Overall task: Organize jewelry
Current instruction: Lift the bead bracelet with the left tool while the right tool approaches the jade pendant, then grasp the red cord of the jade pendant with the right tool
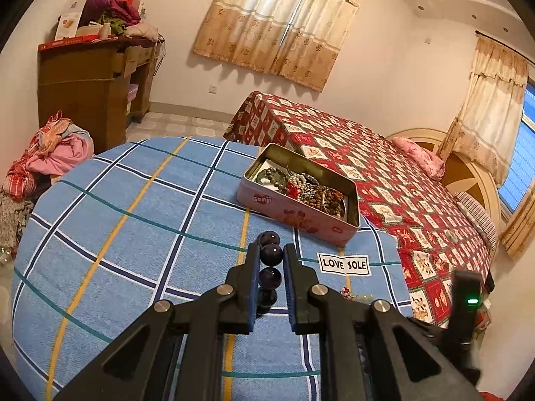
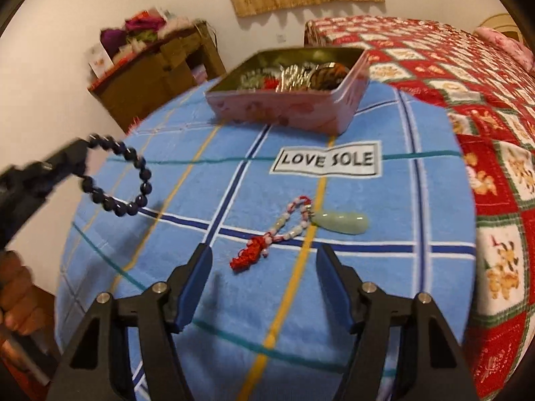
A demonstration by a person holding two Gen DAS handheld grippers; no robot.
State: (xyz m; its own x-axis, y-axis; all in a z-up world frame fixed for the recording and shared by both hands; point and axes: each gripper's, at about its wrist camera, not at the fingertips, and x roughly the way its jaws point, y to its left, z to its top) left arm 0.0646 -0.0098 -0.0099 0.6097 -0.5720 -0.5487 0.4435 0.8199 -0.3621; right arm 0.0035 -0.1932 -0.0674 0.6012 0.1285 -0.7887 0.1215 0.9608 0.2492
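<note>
My left gripper [image 1: 271, 254] is shut on a dark bead bracelet [image 1: 270, 255] and holds it above the blue plaid cloth [image 1: 133, 234]. In the right wrist view that bracelet [image 2: 115, 173] hangs from the left gripper [image 2: 82, 152] at the far left. A pink tin [image 1: 294, 214] holding several bracelets stands ahead of it; it also shows in the right wrist view [image 2: 284, 107]. My right gripper [image 2: 264, 257] is open and empty, just short of a red-tasselled bead bracelet [image 2: 284, 227] with a green jade pendant [image 2: 342, 222] lying on the cloth.
A "LOVE SOLE" label [image 2: 326, 159] lies between the bracelet and the tin. A bed with a red patterned cover [image 1: 384, 180] is to the right. A brown cabinet [image 1: 90, 90] piled with clothes and a clothes heap [image 1: 50, 157] are at the far left.
</note>
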